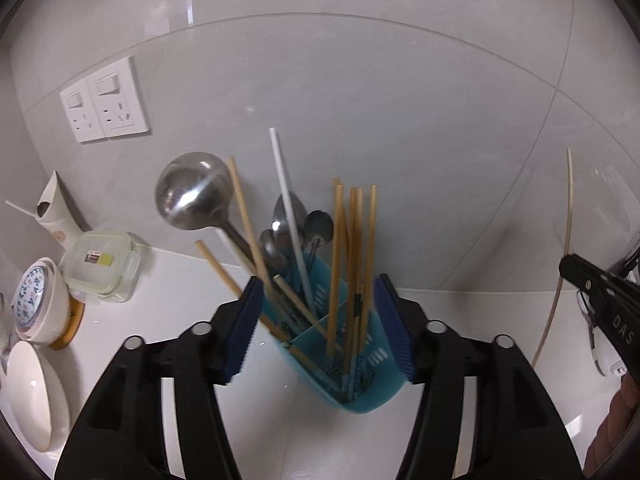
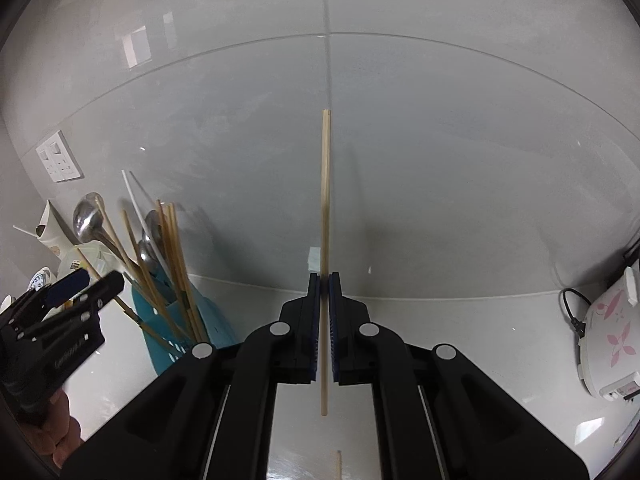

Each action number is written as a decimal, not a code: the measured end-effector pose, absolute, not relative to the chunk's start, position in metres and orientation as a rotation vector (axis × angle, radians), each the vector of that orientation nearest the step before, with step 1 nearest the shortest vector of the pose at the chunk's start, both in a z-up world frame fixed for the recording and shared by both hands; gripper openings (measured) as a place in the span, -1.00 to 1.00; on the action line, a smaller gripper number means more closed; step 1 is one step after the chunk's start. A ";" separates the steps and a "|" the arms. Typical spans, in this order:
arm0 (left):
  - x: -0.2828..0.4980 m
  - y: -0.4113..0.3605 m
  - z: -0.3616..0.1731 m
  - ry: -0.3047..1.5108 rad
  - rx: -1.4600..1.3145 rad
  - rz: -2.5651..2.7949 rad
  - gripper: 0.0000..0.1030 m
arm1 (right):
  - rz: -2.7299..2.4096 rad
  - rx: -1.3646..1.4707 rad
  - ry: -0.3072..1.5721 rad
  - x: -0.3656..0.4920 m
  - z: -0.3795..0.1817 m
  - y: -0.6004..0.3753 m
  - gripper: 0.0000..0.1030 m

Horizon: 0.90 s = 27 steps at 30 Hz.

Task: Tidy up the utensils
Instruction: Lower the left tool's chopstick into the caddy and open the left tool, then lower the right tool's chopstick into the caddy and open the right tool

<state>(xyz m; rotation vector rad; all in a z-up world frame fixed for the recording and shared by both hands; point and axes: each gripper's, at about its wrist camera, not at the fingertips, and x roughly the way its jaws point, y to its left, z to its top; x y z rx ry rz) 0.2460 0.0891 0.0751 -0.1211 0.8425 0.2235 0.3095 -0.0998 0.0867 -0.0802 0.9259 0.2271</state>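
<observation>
A teal utensil holder [image 1: 360, 384] stands on the white counter against the wall, holding several wooden chopsticks [image 1: 352, 264], a white chopstick [image 1: 288, 208], a steel ladle [image 1: 192, 196] and spoons [image 1: 316, 228]. My left gripper [image 1: 320, 328] is open with its blue pads on either side of the holder, not squeezing it. My right gripper [image 2: 324, 280] is shut on one wooden chopstick [image 2: 325, 184], held upright to the right of the holder [image 2: 168, 320]. That chopstick also shows in the left wrist view [image 1: 568, 216]. Another chopstick end [image 2: 338, 464] lies below.
White bowls [image 1: 36, 392], a patterned cup [image 1: 36, 304], a lidded plastic box [image 1: 102, 264] and a white jug [image 1: 56, 208] crowd the counter's left. Wall sockets [image 1: 104, 100] sit above. A flowered rice cooker [image 2: 608, 340] with a black cord stands at the right.
</observation>
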 end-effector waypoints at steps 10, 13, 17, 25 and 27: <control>0.219 0.121 0.081 0.897 -0.117 0.286 0.84 | 0.351 -0.071 0.870 0.313 0.096 -0.054 -0.93; 0.212 0.134 0.081 0.907 -0.142 0.301 0.86 | 0.390 -0.070 0.858 0.314 0.097 -0.038 -0.93; 0.203 0.148 0.080 0.912 -0.148 0.330 0.88 | 0.433 -0.072 0.849 0.314 0.094 -0.014 -0.93; 0.191 0.171 0.064 0.945 -0.167 0.369 0.89 | 0.484 -0.081 0.865 0.309 0.078 0.018 -0.93; 0.190 0.174 0.061 0.946 -0.177 0.369 0.89 | 0.493 -0.096 0.868 0.307 0.073 0.024 -0.92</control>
